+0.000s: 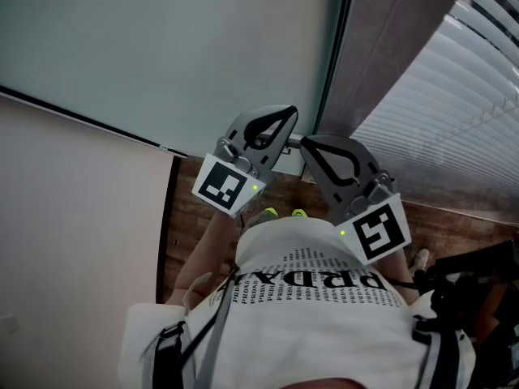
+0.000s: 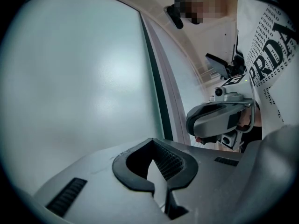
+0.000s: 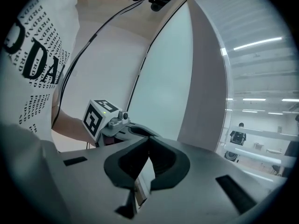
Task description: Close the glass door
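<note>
The frosted glass door (image 1: 162, 47) fills the upper left of the head view, with its dark vertical edge (image 1: 334, 55) just right of it. Both grippers are held side by side low in front of that edge. My left gripper (image 1: 290, 113) is shut and empty, its tips near the door edge. My right gripper (image 1: 304, 143) is also shut and empty, tips toward the left one. In the left gripper view the glass door (image 2: 84, 78) lies beyond the shut left gripper (image 2: 159, 190). The right gripper view shows the shut right gripper (image 3: 142, 187) before the glass door (image 3: 168, 64).
A grey wall panel (image 1: 389, 47) and white slatted blinds (image 1: 454, 96) stand right of the door edge. A pale wall (image 1: 73, 201) is on the left, over a wooden floor (image 1: 190, 225). Dark equipment (image 1: 478, 274) sits low at the right.
</note>
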Motion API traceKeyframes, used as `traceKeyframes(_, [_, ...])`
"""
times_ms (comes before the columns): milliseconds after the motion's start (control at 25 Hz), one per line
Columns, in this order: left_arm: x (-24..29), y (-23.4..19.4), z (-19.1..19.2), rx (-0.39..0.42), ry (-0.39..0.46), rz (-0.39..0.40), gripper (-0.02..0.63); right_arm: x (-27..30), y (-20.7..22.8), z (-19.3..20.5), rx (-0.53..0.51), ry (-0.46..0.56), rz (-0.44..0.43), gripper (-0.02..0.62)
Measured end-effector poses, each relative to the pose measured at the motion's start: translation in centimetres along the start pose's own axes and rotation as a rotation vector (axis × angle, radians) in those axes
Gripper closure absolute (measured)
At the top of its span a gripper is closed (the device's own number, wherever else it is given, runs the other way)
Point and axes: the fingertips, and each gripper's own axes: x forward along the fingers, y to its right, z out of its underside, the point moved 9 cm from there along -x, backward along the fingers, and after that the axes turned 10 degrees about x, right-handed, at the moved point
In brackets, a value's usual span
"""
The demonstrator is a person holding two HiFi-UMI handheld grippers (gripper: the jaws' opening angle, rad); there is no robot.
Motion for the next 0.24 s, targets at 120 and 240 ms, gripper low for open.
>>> traceKeyframes(120, [0.07,0.06,0.00,0.003,0.007,-0.001,0.606,0.00,0.02,0.01,0.001,0.000,-0.001,0.597])
traceKeyframes(240, [0.07,0.05,0.01,0.002,0.008,0.001,0.606,0.05,-0.01,0.01,0.005,0.003,-0.001,0.597])
